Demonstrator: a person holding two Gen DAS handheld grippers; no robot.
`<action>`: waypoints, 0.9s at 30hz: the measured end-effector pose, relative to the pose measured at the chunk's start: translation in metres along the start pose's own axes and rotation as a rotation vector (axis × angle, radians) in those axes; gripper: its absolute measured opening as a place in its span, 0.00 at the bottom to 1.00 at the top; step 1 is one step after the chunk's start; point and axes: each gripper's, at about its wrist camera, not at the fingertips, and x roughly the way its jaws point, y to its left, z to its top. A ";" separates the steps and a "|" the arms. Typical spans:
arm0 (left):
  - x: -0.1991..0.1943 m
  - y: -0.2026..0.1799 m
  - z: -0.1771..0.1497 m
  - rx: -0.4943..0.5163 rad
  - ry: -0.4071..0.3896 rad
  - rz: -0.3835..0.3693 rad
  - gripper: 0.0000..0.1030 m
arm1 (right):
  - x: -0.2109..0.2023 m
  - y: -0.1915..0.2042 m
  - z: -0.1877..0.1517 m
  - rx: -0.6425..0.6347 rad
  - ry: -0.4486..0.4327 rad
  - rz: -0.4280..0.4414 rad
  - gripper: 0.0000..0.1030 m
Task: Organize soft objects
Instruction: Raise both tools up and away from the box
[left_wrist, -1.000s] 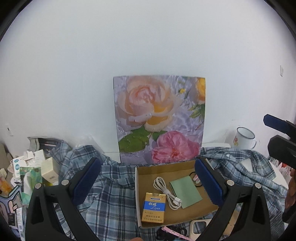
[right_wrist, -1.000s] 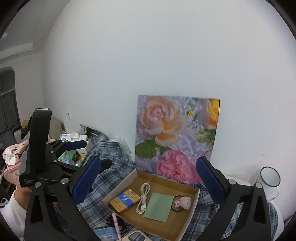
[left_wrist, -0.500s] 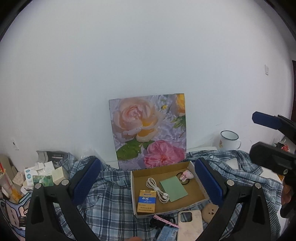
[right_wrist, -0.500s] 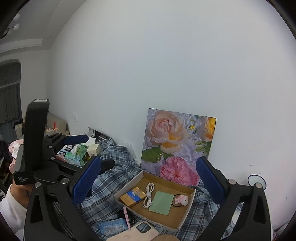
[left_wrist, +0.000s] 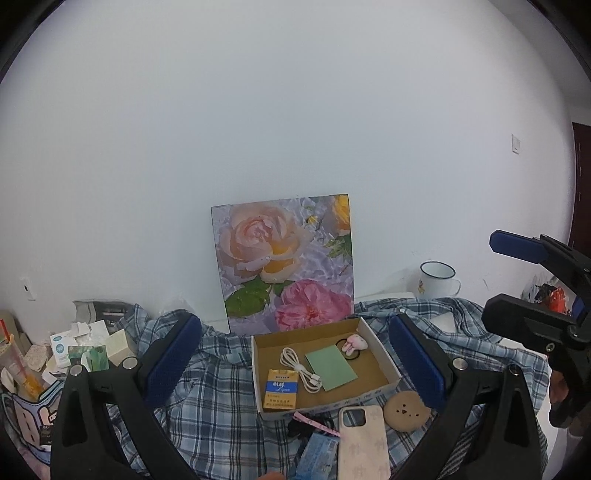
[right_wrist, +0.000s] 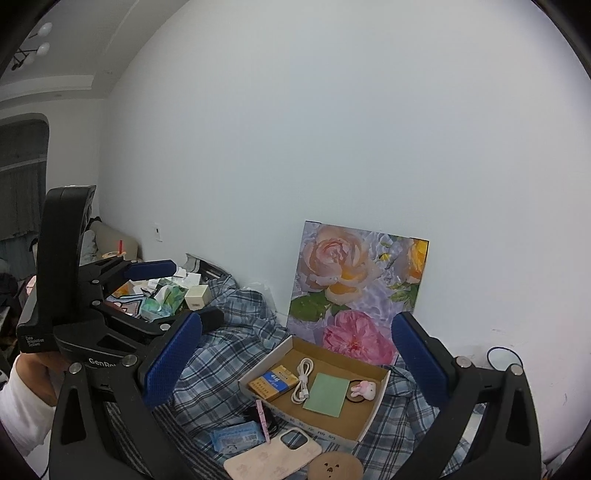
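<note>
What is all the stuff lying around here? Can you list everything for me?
Cardboard box: one, brown, on the shirt.
Cable: one, white, in the box.
Green card: one, in the box.
Yellow packet: one, in the box.
Bunny hair tie: one, pink, in the box.
Plaid shirt: one, blue, spread underneath.
Phone case: one, pinkish, before the box.
Round pad: one, tan, beside the case.
Flower picture: one, against the wall.
Mug: one, white, right.
Left gripper: open.
Right gripper: open.

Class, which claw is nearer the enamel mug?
Right. The right claw hovers on the enamel mug's side of the cardboard box; the left claw is on the far side.
</note>
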 end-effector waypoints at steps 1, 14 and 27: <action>-0.002 0.000 -0.002 0.001 -0.001 -0.001 1.00 | -0.001 0.000 -0.002 -0.001 0.002 -0.001 1.00; -0.007 -0.010 -0.033 0.019 0.045 -0.028 1.00 | -0.004 0.007 -0.035 -0.002 0.050 0.006 1.00; 0.012 -0.007 -0.073 -0.015 0.134 -0.048 1.00 | -0.002 0.007 -0.078 0.015 0.115 0.018 1.00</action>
